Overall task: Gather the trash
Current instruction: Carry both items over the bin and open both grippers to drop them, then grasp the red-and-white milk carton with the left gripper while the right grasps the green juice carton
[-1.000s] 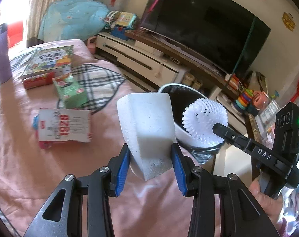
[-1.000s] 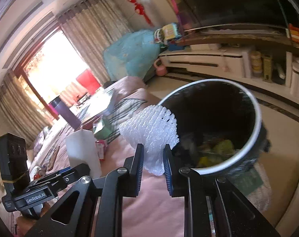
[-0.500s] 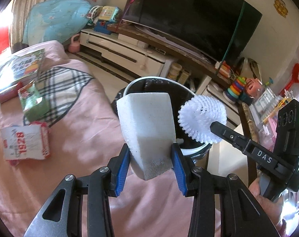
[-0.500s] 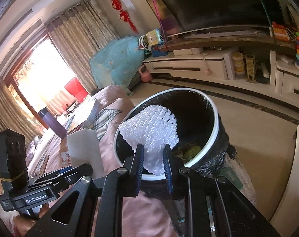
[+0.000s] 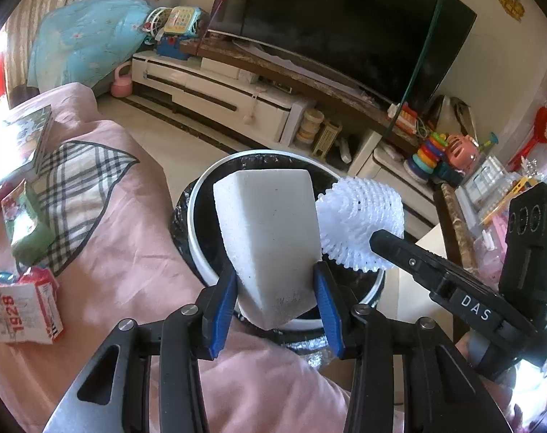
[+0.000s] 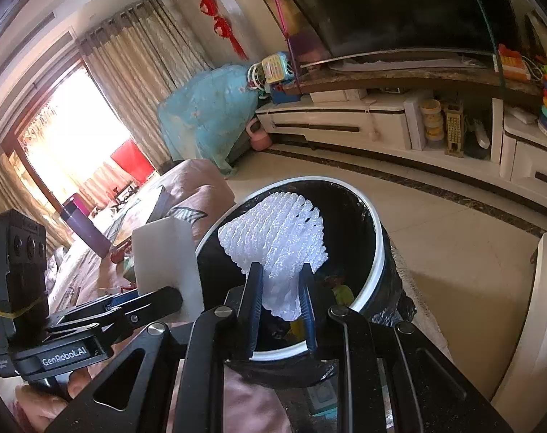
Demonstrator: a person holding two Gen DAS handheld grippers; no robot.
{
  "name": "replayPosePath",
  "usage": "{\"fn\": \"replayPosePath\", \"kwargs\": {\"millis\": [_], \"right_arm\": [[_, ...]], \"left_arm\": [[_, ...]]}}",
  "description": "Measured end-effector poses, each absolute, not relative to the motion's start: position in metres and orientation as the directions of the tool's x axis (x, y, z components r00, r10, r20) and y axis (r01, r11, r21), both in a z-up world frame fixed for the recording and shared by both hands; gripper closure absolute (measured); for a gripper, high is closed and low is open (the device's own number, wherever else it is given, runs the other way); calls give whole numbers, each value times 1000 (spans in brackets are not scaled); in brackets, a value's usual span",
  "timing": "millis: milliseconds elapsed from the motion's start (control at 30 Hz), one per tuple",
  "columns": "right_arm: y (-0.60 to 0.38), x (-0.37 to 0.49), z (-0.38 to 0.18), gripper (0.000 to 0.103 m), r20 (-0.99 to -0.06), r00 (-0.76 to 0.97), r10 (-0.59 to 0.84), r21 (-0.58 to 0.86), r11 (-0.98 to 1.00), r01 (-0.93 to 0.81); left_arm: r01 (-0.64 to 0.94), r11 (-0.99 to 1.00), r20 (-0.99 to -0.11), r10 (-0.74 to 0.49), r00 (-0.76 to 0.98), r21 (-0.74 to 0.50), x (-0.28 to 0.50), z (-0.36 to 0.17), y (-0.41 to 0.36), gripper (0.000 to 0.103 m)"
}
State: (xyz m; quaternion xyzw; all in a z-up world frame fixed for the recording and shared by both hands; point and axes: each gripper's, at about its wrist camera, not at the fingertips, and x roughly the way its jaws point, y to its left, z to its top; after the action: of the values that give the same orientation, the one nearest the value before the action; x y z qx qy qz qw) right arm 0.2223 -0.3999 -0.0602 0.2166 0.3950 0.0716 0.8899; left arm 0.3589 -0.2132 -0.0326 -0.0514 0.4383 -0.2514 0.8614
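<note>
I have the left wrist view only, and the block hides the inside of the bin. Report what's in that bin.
Observer: The right wrist view shows yellow-green scraps at the bottom of the bin.
Operator: Now check the right gripper's hold on the net.
Observer: The right gripper is shut on the net, pinching its narrow lower end between both pads.
Operator: Say where the net hangs.
Observer: In that view it hangs in front of the bin's opening, inside the outline of the white rim.
</note>
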Motion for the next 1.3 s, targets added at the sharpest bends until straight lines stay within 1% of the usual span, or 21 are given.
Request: {"fn": "replayPosePath", "kwargs": {"millis": [267,367,433,467,500,533,600,700,767,800,833,900,933,1000,1133,1300], "right_arm": [[-405,233,-67,83,-696,658,289,425,904,52],[-407,237,-71,79,-704,647,293,432,900,62],[-410,239,-74,74,-707,639,303,447,892,72],[-412,239,-76,74,-707,638,305,452,889,77],[-414,239,-77,70,-707,638,305,455,887,81],[-416,239,-77,63,-705,639,307,460,884,84],[-418,239,-78,61,-701,642,310,468,879,86],[-420,237,-76,51,-693,649,313,476,875,86],[-420,235,-73,48,-686,657,314,480,873,83],[-420,234,-72,41,-680,662,316,483,872,81],[-420,231,-70,30,-673,669,316,488,869,80],[-419,227,-66,15,-653,688,318,501,862,77],[-418,224,-64,10,-643,695,321,509,858,74],[-415,221,-60,8,-630,703,329,521,851,69],[-404,213,-57,4,-622,707,337,535,842,69],[-384,206,-55,3,-615,698,367,546,836,42]], "left_arm": [[383,869,-750,-473,462,-313,374,-40,-227,61],[379,871,-757,-470,454,-314,379,-42,-231,57],[370,870,-760,-473,445,-325,380,-43,-232,55],[367,871,-761,-473,444,-326,381,-43,-233,52],[362,873,-762,-469,446,-326,382,-43,-232,48],[356,876,-763,-466,449,-326,381,-43,-230,47],[346,877,-759,-468,452,-334,380,-42,-227,43],[343,878,-756,-466,460,-334,374,-40,-223,42],[341,880,-751,-464,470,-330,368,-39,-217,39],[340,881,-748,-463,476,-329,363,-39,-214,37],[337,882,-745,-462,482,-329,358,-38,-210,36],[328,885,-742,-459,489,-332,349,-39,-200,32],[319,886,-741,-457,492,-335,344,-39,-195,32],[302,890,-739,-453,499,-342,332,-41,-183,28],[265,897,-745,-441,501,-354,313,-47,-158,28],[204,907,-747,-420,515,-369,288,-48,-122,28]]}}
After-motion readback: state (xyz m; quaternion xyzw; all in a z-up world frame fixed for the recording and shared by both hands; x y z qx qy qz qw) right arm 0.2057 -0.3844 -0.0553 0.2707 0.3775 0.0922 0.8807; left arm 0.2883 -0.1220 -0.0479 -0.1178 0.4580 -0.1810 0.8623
